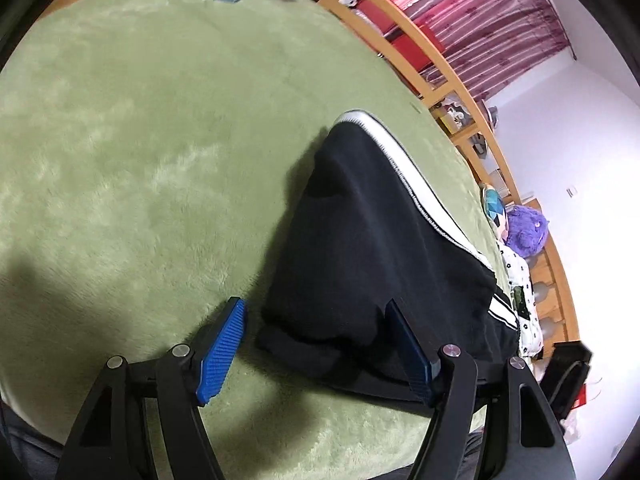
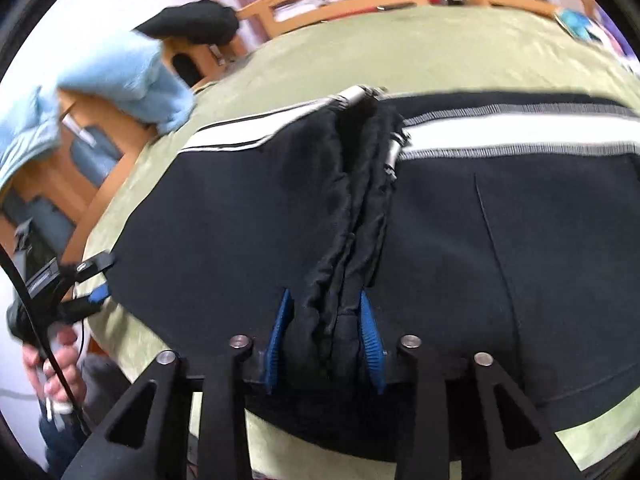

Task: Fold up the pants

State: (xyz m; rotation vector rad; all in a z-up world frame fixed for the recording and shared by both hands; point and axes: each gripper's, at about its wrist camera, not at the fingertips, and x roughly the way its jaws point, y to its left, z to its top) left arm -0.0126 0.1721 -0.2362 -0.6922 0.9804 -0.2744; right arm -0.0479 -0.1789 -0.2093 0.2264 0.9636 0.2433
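Note:
Black pants (image 1: 360, 240) with a white side stripe (image 1: 404, 168) lie on a green plush blanket (image 1: 140, 152). My left gripper (image 1: 316, 312) is open at the near corner of the pants, its right finger against the fabric and its left finger on the blanket. In the right wrist view my right gripper (image 2: 326, 300) is shut on a bunched fold of the pants (image 2: 344, 248) near the middle, with the cloth spreading to both sides (image 2: 500, 240). The left gripper also shows in the right wrist view (image 2: 90, 280), at the left edge of the pants, held by a hand.
A wooden bed rail (image 1: 404, 48) runs along the far side. A light blue towel (image 2: 132, 76) hangs over the frame at the left. A purple plush toy (image 1: 526, 232) and patterned cloth (image 1: 520, 280) lie at the blanket's right edge.

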